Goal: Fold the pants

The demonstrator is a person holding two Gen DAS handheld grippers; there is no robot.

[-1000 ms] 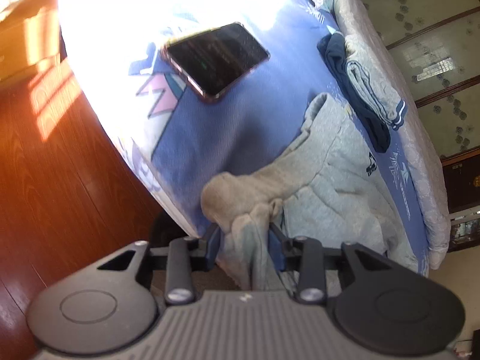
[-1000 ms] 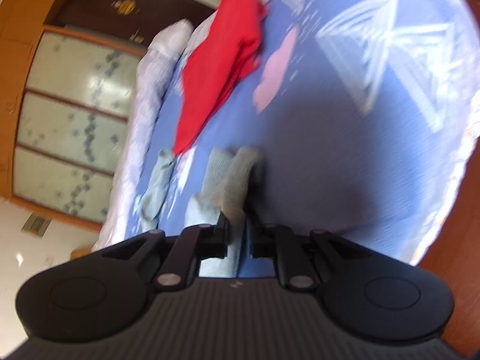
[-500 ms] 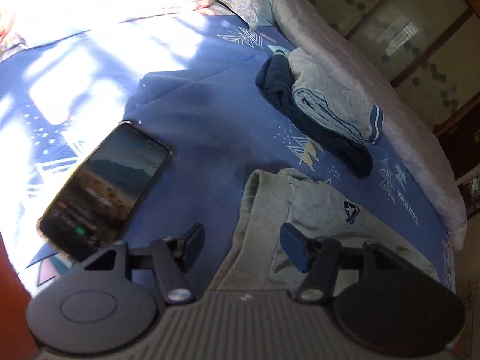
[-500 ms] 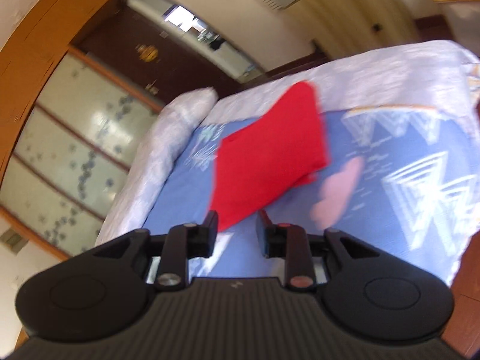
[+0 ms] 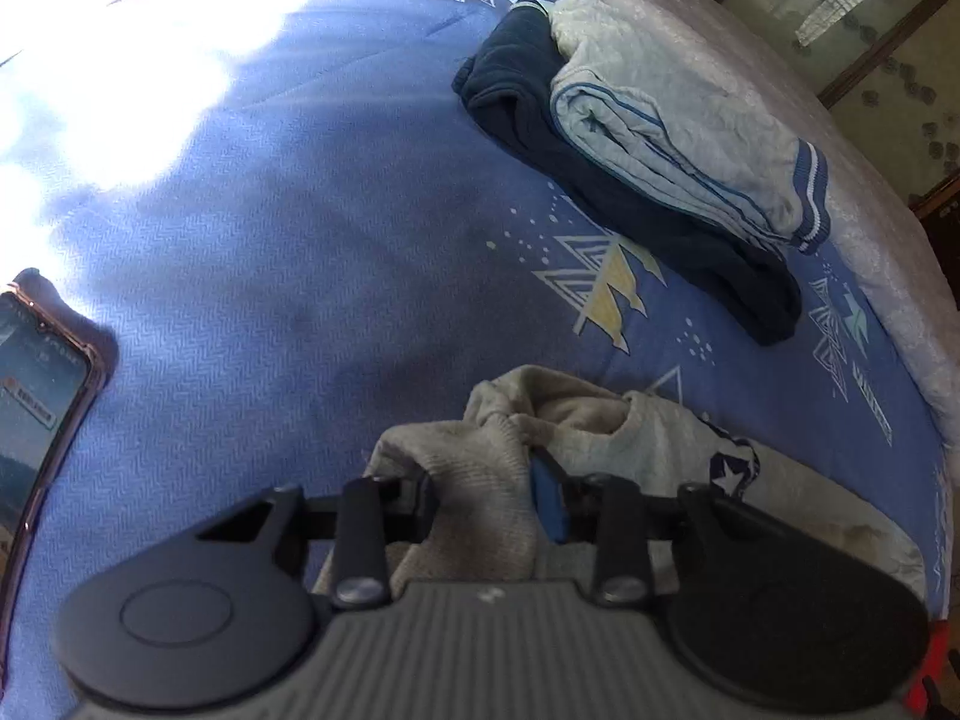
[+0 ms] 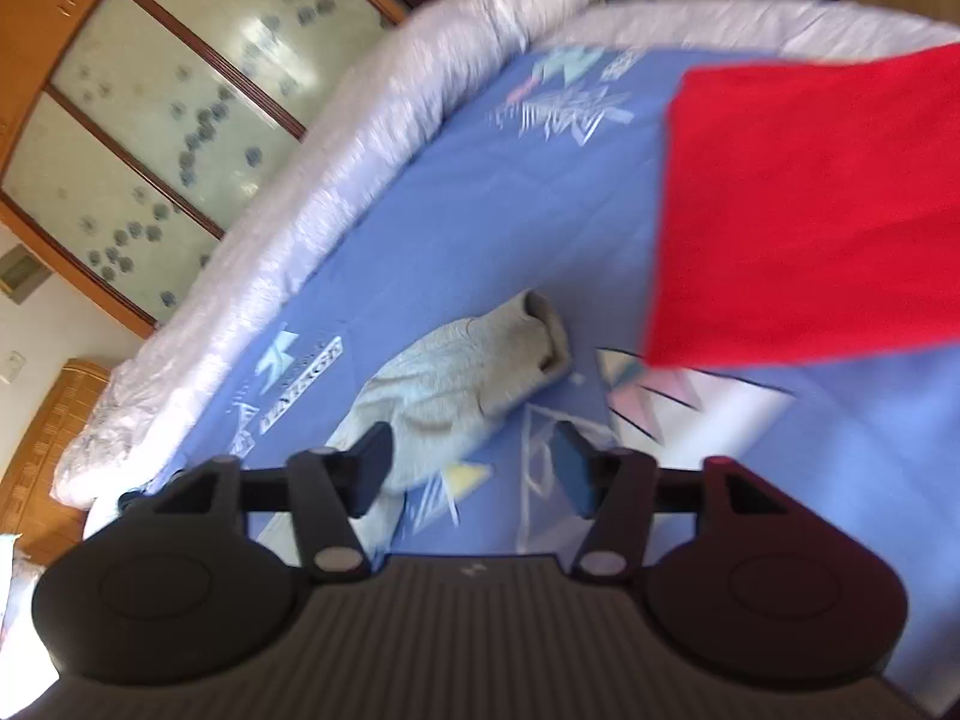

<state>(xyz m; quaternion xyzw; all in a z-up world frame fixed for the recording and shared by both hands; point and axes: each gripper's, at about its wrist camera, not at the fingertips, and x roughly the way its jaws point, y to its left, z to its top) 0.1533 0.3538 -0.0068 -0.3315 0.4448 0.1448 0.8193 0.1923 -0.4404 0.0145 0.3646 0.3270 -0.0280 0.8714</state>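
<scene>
Item: grey fleece sweatpants (image 5: 576, 432), lying on the blue patterned bedsheet (image 5: 288, 252) near the bed's foot-side edge. In the left wrist view a bunched fold of the waist end is seen clamped in the left gripper (image 5: 483, 501), whose jaws have just been closing and now press on the cloth from both sides; the hold is judged to serve for dragging or straightening that end before a fold. A dark star logo shows on the fabric to the right of the jaws.

In the right wrist view the garment (image 6: 456, 378) is laid out diagonally, its long axis running from the lower left toward the upper right, with a ribbed cuff or band end pointing toward the red folded cloth (image 6: 810, 204). The right gripper (image 6: 471, 468) hangs above the sheet with jaws apart, just opened, and nothing is held between them; the cloth is merely seen behind its left finger.

Surroundings: a dark navy garment (image 5: 630, 210) under a pale blue striped garment (image 5: 690, 138), stacked well apart from the sweatpants; a black smartphone (image 5: 36, 396) at the left edge; a pale quilted bed border (image 6: 336, 162).
</scene>
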